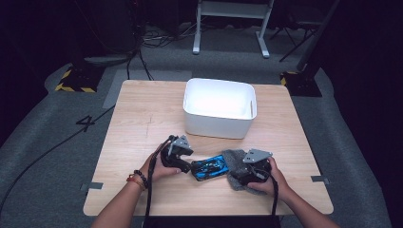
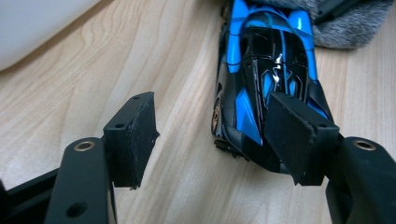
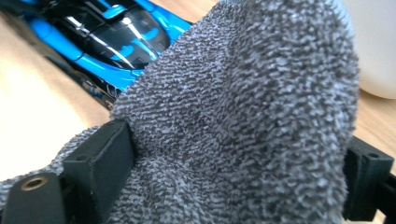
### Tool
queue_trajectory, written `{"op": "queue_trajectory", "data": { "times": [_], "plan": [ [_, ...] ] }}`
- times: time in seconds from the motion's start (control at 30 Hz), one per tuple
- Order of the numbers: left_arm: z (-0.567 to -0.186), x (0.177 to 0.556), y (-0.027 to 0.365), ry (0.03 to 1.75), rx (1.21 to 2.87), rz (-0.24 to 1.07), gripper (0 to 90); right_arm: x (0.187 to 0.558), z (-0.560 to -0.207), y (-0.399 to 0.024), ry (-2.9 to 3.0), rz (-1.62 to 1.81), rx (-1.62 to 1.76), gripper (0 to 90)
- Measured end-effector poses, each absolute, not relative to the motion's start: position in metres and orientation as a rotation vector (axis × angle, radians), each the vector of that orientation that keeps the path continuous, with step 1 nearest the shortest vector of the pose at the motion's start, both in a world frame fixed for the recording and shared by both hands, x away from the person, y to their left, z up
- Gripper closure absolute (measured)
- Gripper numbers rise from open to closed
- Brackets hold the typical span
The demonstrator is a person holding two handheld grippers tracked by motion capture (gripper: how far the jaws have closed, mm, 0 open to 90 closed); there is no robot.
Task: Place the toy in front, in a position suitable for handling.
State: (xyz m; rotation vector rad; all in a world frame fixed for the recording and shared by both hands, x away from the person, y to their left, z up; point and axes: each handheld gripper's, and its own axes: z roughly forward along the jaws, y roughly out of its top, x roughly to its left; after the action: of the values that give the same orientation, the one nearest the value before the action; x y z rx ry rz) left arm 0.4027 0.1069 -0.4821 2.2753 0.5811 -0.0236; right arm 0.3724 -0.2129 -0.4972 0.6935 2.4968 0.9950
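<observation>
Grey cloth (image 3: 243, 121) bunched between right gripper (image 1: 254, 172) jaws, clenched on it, resting at one end of the blue toy car (image 1: 209, 168). Car lies on table (image 1: 142, 118) between both grippers, in front of white bin (image 1: 219, 108). Left gripper (image 2: 212, 135) jaws apart, one pad against car's side, other off on bare wood, so no grip. Step prob: wiping car. Next needs left to steady car w/ both pads, then cloth drawn along body.

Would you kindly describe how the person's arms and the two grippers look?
Each hand-held gripper, left and right, has a black body topped by a grey three-cornered plate, with a black cable trailing back. The jaws are black blocks with flat pads and brass-coloured screw inserts. The forearms are bare; the left wrist wears beaded bracelets.
</observation>
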Motion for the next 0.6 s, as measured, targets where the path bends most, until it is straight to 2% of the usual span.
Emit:
{"op": "queue_trajectory", "data": {
  "times": [0.07,0.17,0.4,0.6],
  "plan": [
    [-0.483,0.402,0.106,0.596,2.265,-0.054,35.7,0.375,-0.497,-0.213,2.461,0.981,0.716,16.3],
    [-0.482,0.397,0.103,0.576,2.273,-0.071,40.1,0.382,-0.498,-0.212,2.436,0.976,0.753,15.3],
    [-0.483,0.391,0.095,0.587,2.256,-0.095,40.1,0.402,-0.498,-0.205,2.414,0.968,0.778,16.3],
    [-0.482,0.382,0.079,0.576,2.26,-0.033,38.1,0.418,-0.497,-0.2,2.412,0.968,0.801,16.5]
  ]
}}
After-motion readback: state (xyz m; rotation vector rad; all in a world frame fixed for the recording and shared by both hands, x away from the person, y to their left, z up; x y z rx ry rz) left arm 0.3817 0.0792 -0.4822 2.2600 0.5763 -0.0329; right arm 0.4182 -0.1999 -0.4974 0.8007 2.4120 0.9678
